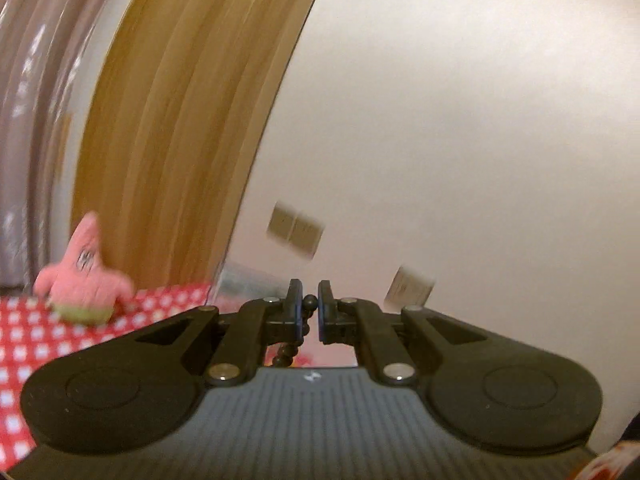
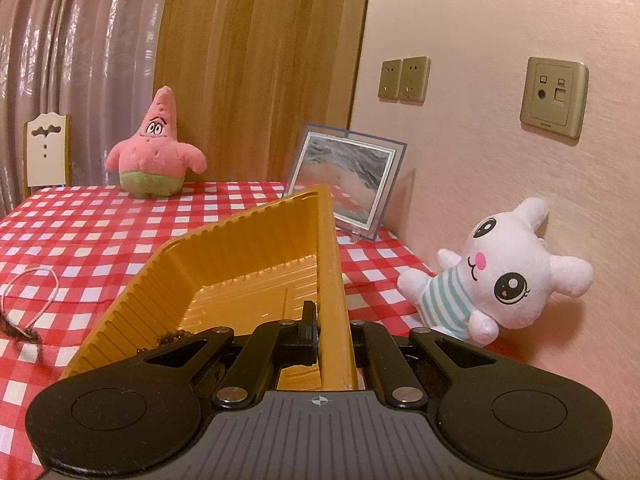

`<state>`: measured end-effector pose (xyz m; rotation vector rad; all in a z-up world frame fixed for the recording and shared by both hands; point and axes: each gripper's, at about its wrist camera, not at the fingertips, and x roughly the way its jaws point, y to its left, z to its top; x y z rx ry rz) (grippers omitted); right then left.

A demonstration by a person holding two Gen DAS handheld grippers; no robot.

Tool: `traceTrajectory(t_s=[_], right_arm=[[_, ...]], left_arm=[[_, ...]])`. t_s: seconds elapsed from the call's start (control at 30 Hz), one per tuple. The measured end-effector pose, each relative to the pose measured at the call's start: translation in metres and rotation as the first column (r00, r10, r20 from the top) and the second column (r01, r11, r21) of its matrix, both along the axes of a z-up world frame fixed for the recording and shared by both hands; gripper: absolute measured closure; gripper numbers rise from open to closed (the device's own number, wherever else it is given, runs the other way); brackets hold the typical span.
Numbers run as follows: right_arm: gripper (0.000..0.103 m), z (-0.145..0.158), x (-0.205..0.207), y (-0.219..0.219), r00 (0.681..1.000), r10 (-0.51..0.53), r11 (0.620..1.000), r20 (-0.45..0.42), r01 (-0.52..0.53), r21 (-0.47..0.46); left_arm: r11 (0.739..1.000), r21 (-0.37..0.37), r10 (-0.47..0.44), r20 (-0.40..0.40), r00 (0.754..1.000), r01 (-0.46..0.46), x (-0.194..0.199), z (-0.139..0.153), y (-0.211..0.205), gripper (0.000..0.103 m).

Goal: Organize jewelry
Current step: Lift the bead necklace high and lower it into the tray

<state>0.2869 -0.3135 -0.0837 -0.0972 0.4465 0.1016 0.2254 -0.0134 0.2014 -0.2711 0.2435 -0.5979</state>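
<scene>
My left gripper (image 1: 309, 304) is shut on a string of black beads (image 1: 309, 302), held up in the air facing the wall; the beads hang down between the fingers. My right gripper (image 2: 332, 326) is shut on the right wall of a yellow plastic tray (image 2: 256, 248), which is tilted up off the table. A dark beaded piece (image 2: 172, 337) lies in the tray's near corner. A thin pink-white beaded necklace (image 2: 36, 296) lies on the checked cloth at the left, with a dark piece (image 2: 18, 332) beside it.
A pink starfish plush (image 2: 154, 152) stands at the back of the red-checked table (image 2: 100, 232); it also shows in the left wrist view (image 1: 84, 276). A framed picture (image 2: 346, 182) leans by the wall. A white bunny plush (image 2: 496, 272) sits at the right.
</scene>
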Motion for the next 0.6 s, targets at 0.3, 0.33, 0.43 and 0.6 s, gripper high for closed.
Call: traceTrajectory(t_s=[0.3,0.33,0.43,0.6], right_arm=[[0.100,0.000,0.000,0.000,1.000,-0.001,1.000,0.000,0.001,0.002],[0.100,0.000,0.000,0.000,1.000,-0.001,1.000,0.001,0.001,0.003],[0.100,0.000,0.000,0.000,1.000,-0.002,1.000,-0.001,0.002,0.005],[0.100,0.000,0.001,-0.001,1.000,0.000,1.000,0.000,0.000,0.009]], left_arm=[[0.998,-0.004,0.059,0.133,0.989,-0.059,-0.003,0.035,0.000,0.097],[0.999,-0.010,0.052,0.118,0.992,-0.052,0.000,0.034,0.000,0.097],[1.000,0.005,0.027,0.109,0.994,-0.028,0.005,0.032,-0.008,0.097],[0.999,0.038,0.005,0.116,0.993,-0.009,0.012,0.038,-0.018,0.097]])
